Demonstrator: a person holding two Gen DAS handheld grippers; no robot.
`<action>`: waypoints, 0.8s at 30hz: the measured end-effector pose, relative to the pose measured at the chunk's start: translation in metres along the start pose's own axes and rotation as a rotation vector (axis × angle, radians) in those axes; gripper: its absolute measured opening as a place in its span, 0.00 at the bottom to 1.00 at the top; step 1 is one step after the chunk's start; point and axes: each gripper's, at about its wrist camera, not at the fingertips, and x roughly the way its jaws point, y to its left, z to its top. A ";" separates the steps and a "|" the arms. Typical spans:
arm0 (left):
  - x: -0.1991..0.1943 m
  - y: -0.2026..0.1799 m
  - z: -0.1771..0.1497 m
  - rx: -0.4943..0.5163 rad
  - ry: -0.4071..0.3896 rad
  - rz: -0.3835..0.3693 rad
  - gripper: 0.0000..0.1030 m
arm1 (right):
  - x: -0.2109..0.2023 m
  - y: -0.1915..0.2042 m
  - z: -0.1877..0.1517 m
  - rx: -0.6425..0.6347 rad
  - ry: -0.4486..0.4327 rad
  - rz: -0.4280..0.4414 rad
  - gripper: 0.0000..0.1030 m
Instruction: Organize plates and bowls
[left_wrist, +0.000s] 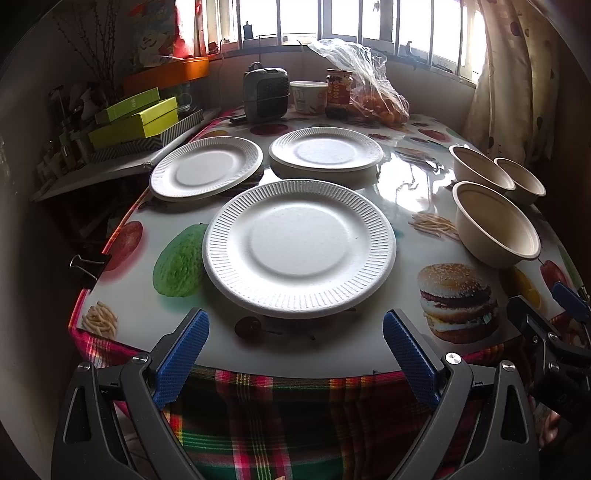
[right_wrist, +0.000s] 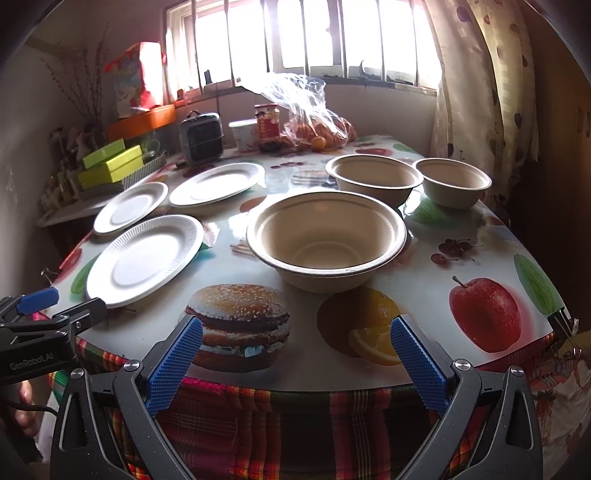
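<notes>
Here I am at the near edge of the tabletop (left_wrist: 369, 343), both grippers hanging just off it over the plaid cloth, nothing touched yet.

Biggest first: the near plate (left_wrist: 299, 247), white, ribbed rim, lying flat right ahead of my left gripper (left_wrist: 295, 356), whose jaws are spread wide and hold nothing. Behind it the left plate (left_wrist: 206, 168) and the far plate (left_wrist: 325, 149); that far one looks like it sits on more plates, though I can't count them. I judge all of these to be pressed paper: feather-light, fairly stiff across the middle, but the rim will bend if I pinch hard. They lie flush on a glossy surface, so getting a finger under the edge is the hard part. I'd come in low at the near rim, one finger on top, one sliding beneath.

Now the bowls, over on the right. The near bowl (right_wrist: 327, 236), tan, deep, upright, sits straight ahead of my right gripper (right_wrist: 295, 356), also released and empty. Beyond it the middle bowl (right_wrist: 373, 177), and just beside that the small bowl (right_wrist: 453, 181), the two apparently touching at the rims. These seem light as well and could skid or tip if nudged. The rolled lip is the place to grab: one finger inside the wall, one outside, gentle squeeze. They should nest, small into large.
</notes>
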 end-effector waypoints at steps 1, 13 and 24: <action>0.000 0.000 0.000 0.000 0.000 0.000 0.93 | 0.000 0.000 0.000 0.000 0.000 0.000 1.00; 0.001 0.000 -0.001 0.002 0.000 0.000 0.93 | 0.000 -0.001 0.000 0.002 0.000 -0.001 1.00; 0.001 0.000 -0.001 0.003 -0.003 0.002 0.93 | 0.000 -0.001 0.000 0.003 -0.001 -0.004 1.00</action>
